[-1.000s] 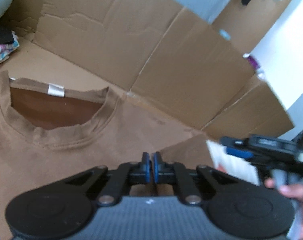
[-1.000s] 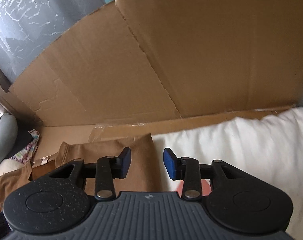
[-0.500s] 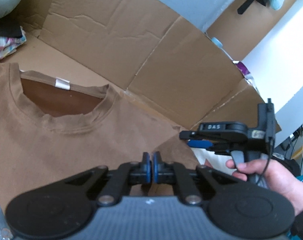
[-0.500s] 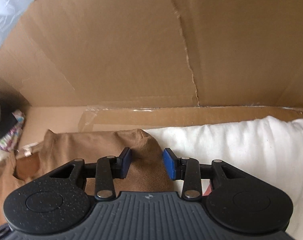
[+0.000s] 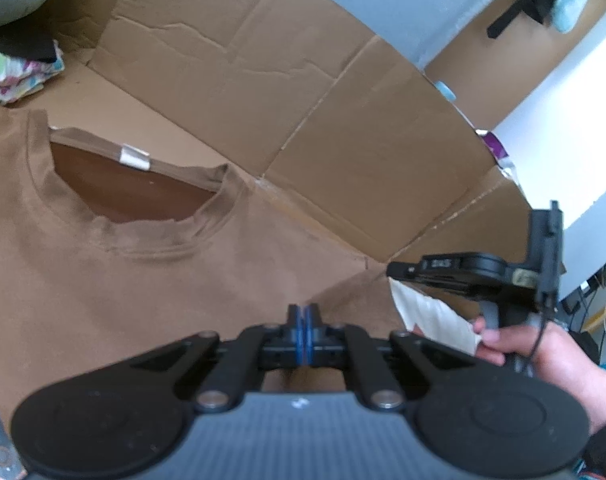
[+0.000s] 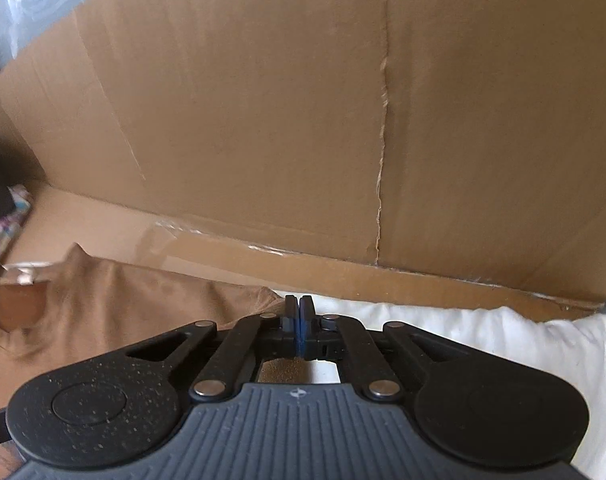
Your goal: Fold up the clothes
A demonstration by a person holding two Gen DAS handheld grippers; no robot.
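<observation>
Brown T-shirt (image 5: 115,292) spread inside the cardboard box (image 5: 287,92)
Left gripper (image 5: 304,320) and right gripper (image 6: 299,312) each have their jaws closed at its sleeve edge; whether cloth is pinched cannot be told.

A makeshift home room: flattened cardboard walls (image 5: 231,64) across the frame's top, white bedding (image 6: 483,332) lower right, folded patterned laundry (image 5: 11,76) upper left.

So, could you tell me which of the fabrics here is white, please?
The bedding right of the right gripper; the T-shirt is brown, the far-left cloth multicoloured.
</observation>
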